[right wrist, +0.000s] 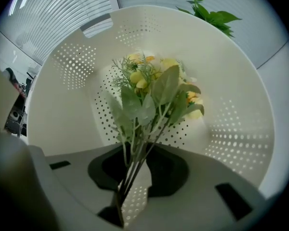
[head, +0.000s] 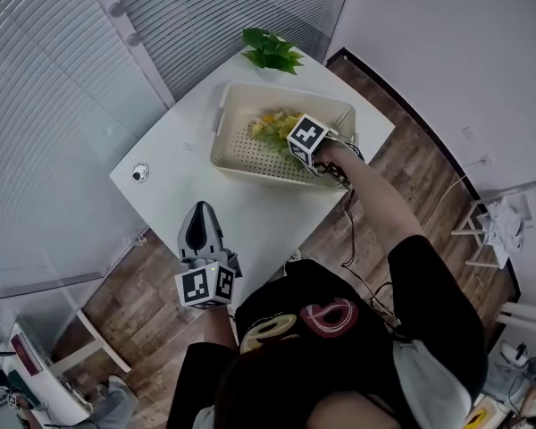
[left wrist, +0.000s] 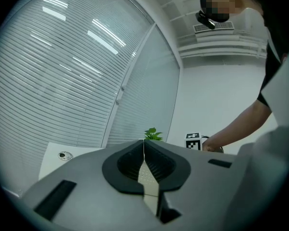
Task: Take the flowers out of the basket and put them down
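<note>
I am working at a white table point(head: 250, 217) on a wood floor point(head: 411, 159), beside slatted blinds point(head: 62, 79), with a plant point(head: 270, 50) at its far corner. The basket point(head: 237, 96) is sitting on the table with the flowers point(head: 272, 125) inside it. My right gripper point(right wrist: 135, 153) is pointing down into it. Only its own view is showing the jaws clamping the stems. My left gripper point(head: 200, 214) is hovering level at the table's near edge, clenched and empty.
</note>
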A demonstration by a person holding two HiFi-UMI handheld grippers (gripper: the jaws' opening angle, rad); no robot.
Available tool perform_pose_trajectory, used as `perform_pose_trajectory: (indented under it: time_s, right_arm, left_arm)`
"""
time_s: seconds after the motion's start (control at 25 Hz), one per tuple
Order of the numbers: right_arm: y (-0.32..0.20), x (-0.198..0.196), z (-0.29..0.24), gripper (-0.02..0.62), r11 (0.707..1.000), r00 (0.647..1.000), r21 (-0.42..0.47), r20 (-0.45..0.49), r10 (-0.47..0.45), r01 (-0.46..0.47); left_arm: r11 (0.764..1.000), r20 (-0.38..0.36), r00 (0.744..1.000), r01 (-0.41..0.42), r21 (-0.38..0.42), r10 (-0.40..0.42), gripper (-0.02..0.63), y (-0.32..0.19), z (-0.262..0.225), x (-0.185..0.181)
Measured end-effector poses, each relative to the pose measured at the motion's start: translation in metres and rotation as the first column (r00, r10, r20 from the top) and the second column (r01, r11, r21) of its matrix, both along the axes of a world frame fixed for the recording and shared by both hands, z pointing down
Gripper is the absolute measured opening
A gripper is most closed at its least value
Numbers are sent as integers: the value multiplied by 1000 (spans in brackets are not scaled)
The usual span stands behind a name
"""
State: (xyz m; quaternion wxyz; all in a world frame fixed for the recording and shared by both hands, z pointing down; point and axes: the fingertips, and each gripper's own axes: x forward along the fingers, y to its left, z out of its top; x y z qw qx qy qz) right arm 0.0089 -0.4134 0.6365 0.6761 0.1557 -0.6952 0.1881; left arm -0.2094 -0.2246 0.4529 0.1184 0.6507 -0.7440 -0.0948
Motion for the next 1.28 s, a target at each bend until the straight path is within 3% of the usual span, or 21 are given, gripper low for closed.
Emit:
perform_pose_trajectory:
  time_s: [0.12,0.6,1.28]
  right_arm:
    - [-6,-3,-4,66,1000,1000,28,25,11,-12]
    - [-15,-11,-15,31,987,992,154,125,20,-39]
    - [-23,-31,-68,18,927,949,374,305,-81,-41]
  left_arm:
    - [1000,4,1000,7,0,-7,18,3,1,-2]
    - [999,9,1000,25,-25,-25,18,16,6,6]
    - [998,32,998,47,-30,-46,17,33,6,20]
